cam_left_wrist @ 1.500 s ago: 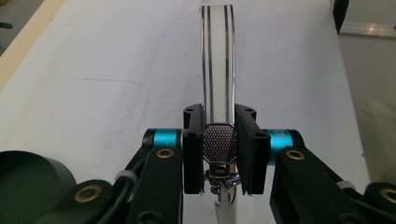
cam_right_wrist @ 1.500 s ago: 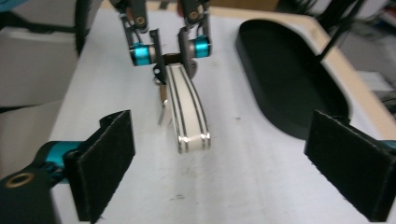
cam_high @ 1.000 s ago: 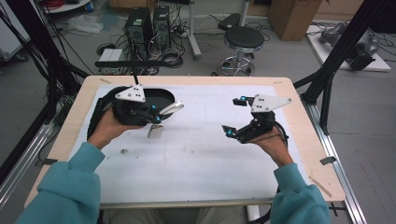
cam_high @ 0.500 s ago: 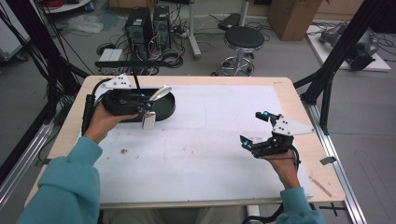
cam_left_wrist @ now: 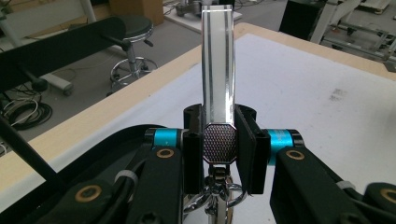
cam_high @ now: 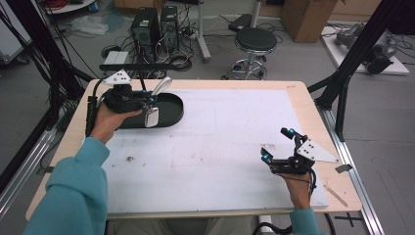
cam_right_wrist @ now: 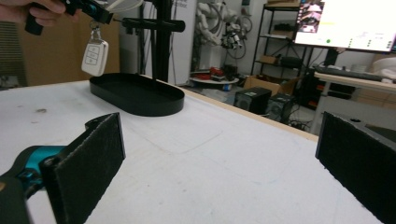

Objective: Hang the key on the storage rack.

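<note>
Chrome is showing on the strap [cam_left_wrist: 217, 70] that the left gripper [cam_high: 147, 100] is clamping, its long axis running straight out past the jaws. A white car key [cam_high: 151, 117] is dangling below it, over the near rim of the black tray [cam_high: 172, 110] by the tabletop's far left corner. Right gripper [cam_high: 279, 144], jaws wide apart and empty, is resting well away near the right edge.

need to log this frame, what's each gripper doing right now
left gripper: shut on the metal strap of a key fob, held above the black tray.
right gripper: open, nothing between its jaws.
</note>
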Demonstrator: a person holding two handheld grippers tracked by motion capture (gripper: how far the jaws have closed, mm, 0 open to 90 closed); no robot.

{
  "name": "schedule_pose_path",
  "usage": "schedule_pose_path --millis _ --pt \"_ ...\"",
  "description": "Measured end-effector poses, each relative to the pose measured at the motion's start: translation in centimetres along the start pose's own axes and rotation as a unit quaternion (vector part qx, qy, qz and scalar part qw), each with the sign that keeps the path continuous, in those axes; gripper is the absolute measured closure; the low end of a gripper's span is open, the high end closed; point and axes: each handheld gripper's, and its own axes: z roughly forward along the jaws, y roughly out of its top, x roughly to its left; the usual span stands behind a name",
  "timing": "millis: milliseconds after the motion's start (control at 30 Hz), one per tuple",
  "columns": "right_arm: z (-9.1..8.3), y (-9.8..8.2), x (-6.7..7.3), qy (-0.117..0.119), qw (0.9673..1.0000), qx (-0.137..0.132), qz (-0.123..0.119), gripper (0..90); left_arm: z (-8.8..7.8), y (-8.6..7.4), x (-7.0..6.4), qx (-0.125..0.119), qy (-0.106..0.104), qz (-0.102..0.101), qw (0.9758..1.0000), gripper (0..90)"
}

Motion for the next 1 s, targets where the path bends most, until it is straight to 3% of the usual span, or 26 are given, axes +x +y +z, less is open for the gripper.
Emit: schedule_pose_path --millis 433,600,1000 --pt "-0.7 -2.5 0.1 -0.031 0.9994 -0.009 -0.011 0.6 2.0 0.2 1.2 -0.001 0.024 -0.021 0.9995 74.2" --pt "-0.8 -3.1 0.2 -0.030 0.9991 -0.028 -0.009 0.6 2.6 0.2 1.8 0.011 0.027 -0.020 0.9994 74.2" --pt "-0.7 -4.1 0.3 -0.028 0.9993 -0.026 -0.003 0.6 4.0 0.2 3.1 0.015 0.038 -0.037 0.9985 74.2"
